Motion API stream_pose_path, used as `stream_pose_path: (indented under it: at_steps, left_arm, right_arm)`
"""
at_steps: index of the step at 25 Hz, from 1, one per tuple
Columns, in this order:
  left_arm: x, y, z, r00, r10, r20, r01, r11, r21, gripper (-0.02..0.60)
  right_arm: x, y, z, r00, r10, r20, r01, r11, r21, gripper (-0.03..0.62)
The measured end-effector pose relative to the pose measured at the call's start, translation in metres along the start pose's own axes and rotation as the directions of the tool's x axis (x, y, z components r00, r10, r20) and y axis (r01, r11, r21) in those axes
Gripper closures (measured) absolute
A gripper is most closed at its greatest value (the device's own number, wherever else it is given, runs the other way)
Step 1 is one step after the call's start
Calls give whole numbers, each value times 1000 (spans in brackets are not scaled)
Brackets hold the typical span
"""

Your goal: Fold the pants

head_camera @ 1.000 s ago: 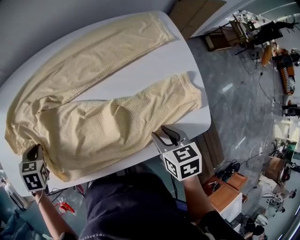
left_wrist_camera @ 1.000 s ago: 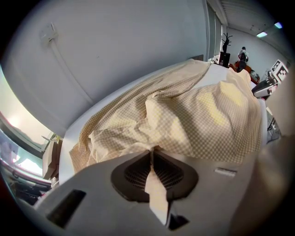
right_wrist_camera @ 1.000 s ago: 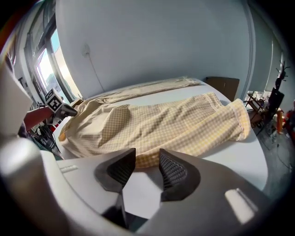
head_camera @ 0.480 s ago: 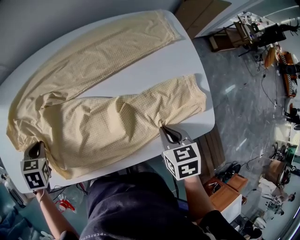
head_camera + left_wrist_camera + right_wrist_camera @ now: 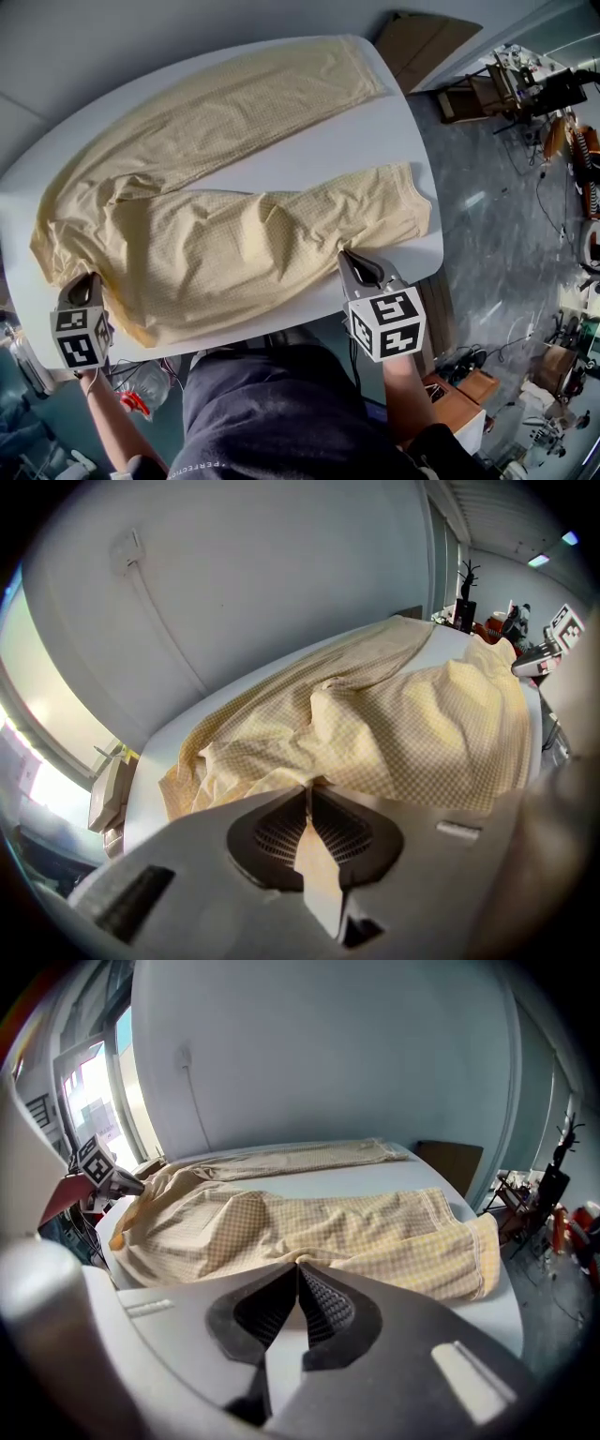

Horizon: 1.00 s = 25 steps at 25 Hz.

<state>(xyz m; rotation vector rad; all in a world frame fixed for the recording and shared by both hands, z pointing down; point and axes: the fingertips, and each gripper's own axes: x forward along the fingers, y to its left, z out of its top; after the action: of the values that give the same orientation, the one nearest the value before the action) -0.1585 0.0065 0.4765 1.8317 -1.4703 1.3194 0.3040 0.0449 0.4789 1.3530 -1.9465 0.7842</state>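
Checked yellow pants (image 5: pixel 234 244), rounded white table (image 5: pixel 309 155)

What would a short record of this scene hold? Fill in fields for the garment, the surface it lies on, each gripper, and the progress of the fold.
garment: yellow checked pants, spread out, legs apart
surface: white table
left gripper: fingers shut on the pants' waist end
right gripper: fingers closing, edge of the near leg pinched between them
fold: not yet begun
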Motion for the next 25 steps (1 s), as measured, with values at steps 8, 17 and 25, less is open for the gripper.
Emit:
stream_pose_path:
  at_steps: [8, 17, 25]
  left_arm:
    - [-26, 9, -8, 996, 82, 33, -79, 994, -78, 561]
    - [-56, 42, -36, 982, 187, 19, -182, 973, -139, 561]
    - [-65, 93, -38, 979, 197, 46, -185, 963, -196, 561]
  right_arm:
    - [-11, -2, 37, 992, 76, 104, -78, 997, 16, 582]
    - [-9, 0, 88, 981, 85, 176, -77, 996, -52, 582]
    - [1, 5, 141, 979, 0, 204, 13, 998, -65, 582]
